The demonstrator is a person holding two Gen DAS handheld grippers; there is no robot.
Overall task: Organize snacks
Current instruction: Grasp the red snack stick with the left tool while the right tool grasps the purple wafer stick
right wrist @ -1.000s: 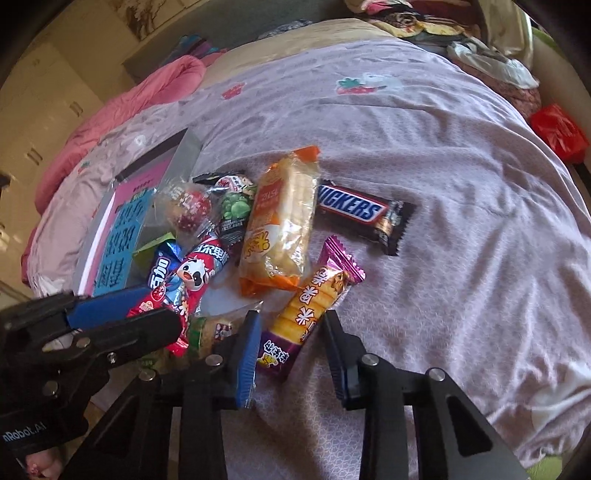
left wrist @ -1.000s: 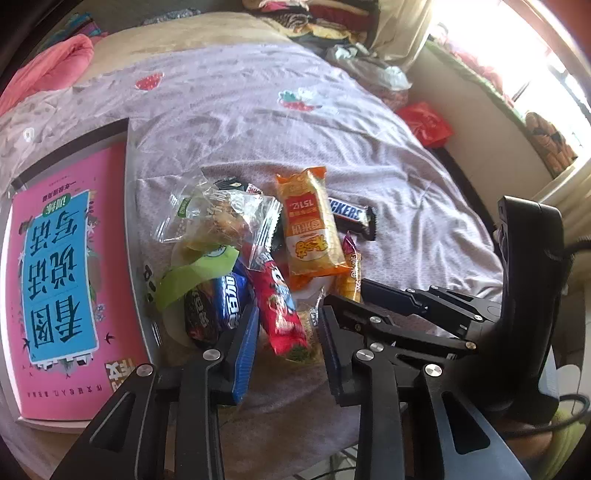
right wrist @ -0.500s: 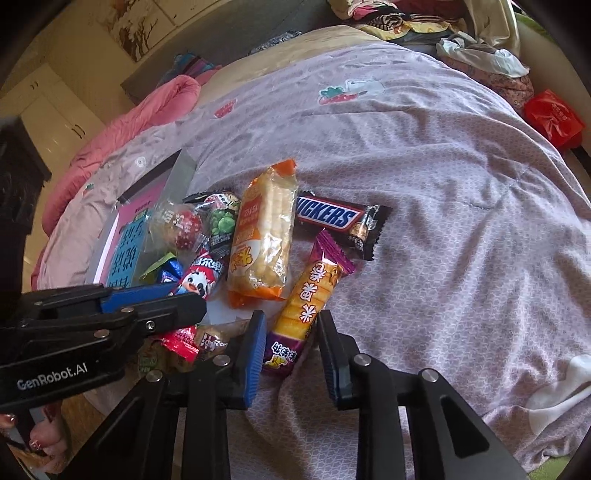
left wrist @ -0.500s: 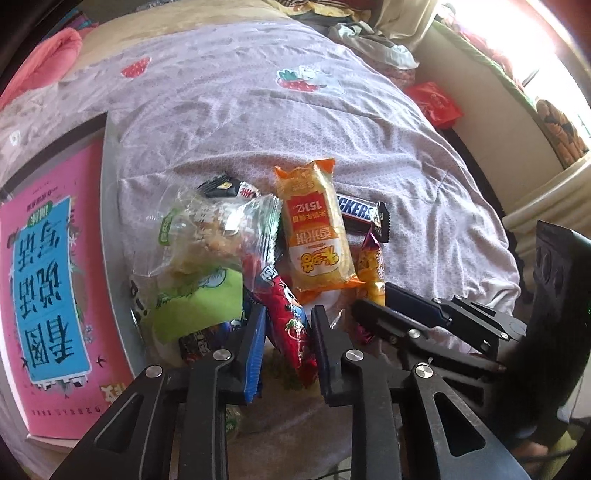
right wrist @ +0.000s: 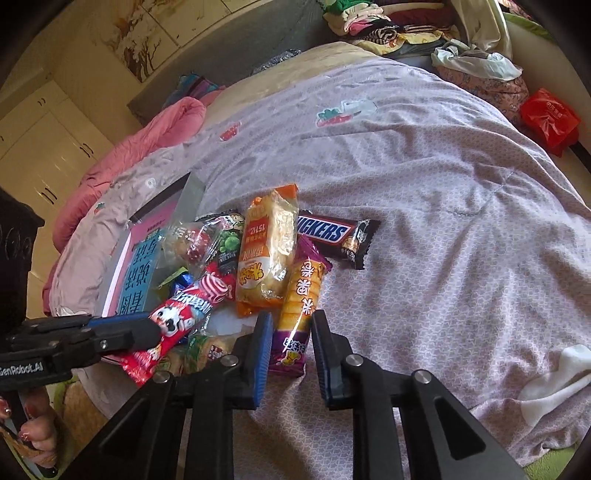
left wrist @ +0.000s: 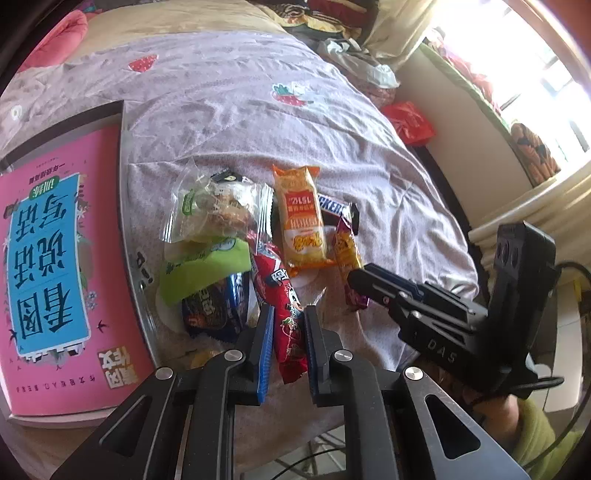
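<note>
On the bed (right wrist: 424,155), both tools tilt steeply down over the snack pile. Left tool (left wrist: 289,334) clamps the red packet (left wrist: 284,310); right tool (right wrist: 291,345) clamps the purple-ended yellow packet (right wrist: 297,314).

A home bedroom: a lilac bedspread (right wrist: 424,155) is covering a bed, a pink quilt (right wrist: 147,136) is lying bunched at its head, clothes (right wrist: 406,26) are piling up beyond, and white wardrobe doors (right wrist: 48,162) are standing alongside, sunlight coming through a window (left wrist: 546,66).

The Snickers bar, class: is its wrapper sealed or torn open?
Sealed, as far as visible. The Snickers bar lies flat on the bedspread, its crimped end intact; its other end is hidden under the orange cracker pack.
</note>
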